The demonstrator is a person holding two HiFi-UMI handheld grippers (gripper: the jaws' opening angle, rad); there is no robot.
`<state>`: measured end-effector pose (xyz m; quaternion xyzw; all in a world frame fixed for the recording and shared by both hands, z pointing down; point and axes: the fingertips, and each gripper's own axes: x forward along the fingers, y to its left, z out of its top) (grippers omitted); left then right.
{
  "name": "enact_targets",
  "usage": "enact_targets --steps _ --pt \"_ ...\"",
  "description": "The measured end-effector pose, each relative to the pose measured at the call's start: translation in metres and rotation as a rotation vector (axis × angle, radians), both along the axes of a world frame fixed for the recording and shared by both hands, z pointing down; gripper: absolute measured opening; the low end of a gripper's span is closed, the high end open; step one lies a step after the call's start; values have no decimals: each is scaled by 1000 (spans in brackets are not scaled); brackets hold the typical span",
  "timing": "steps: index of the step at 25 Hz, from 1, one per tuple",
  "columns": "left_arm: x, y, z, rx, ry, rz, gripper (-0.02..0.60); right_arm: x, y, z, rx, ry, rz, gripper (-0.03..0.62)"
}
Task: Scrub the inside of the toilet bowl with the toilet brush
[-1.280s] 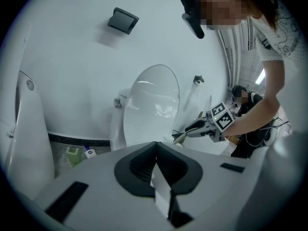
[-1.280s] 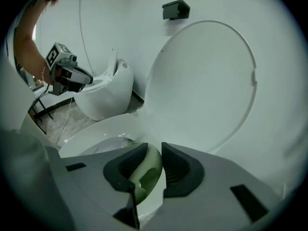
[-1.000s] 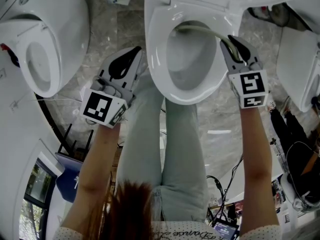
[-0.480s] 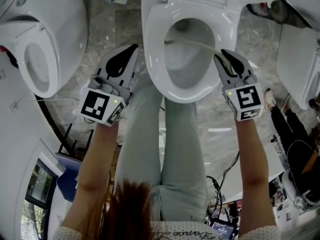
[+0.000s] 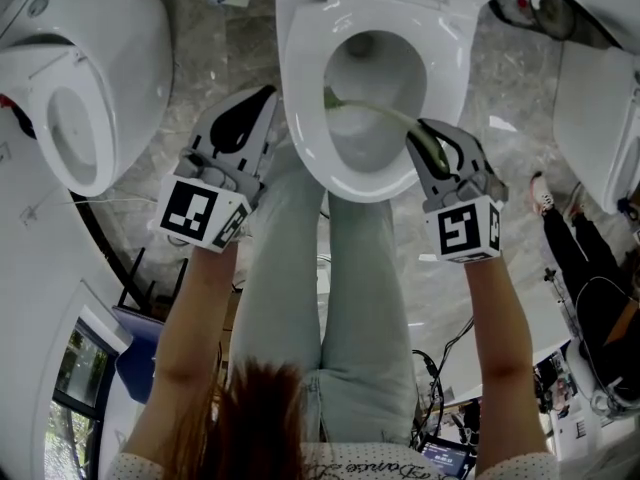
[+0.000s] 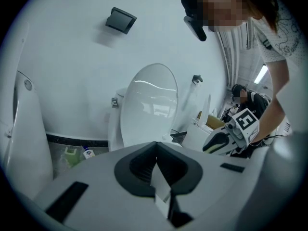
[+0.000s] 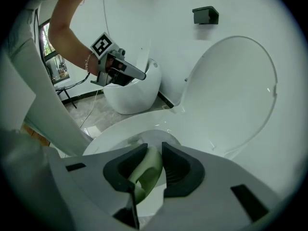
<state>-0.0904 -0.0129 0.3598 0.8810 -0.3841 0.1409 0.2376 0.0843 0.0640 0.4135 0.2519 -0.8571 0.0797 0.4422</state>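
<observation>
The white toilet bowl (image 5: 300,118) stands open at the top centre of the head view, its lid (image 7: 231,95) raised. My right gripper (image 5: 428,140) hovers over the bowl's right rim, shut on the pale green handle of the toilet brush (image 5: 385,113). The handle reaches across the bowl, and its far end (image 5: 330,98) lies against the left inner wall. In the right gripper view the green handle (image 7: 147,170) sits clamped between the black pads. My left gripper (image 5: 266,100) is shut and holds nothing, just outside the bowl's left rim; its jaws (image 6: 156,165) point at the lid.
A second white toilet (image 5: 80,98) stands at the left and another white fixture (image 5: 600,118) at the right. My legs (image 5: 330,268) are right in front of the bowl. Cables and another person's legs (image 5: 575,258) lie at the lower right.
My right gripper has moved left and nearer to me along the rim. The brush's far end swept from the back of the bowl to its left wall. The left gripper has stayed put.
</observation>
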Motion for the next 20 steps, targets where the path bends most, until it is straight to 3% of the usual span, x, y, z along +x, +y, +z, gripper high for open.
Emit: enact_targets --steps 20 --pt "1 16 -4 -8 2 39 3 12 52 -1 93 235 -305 97"
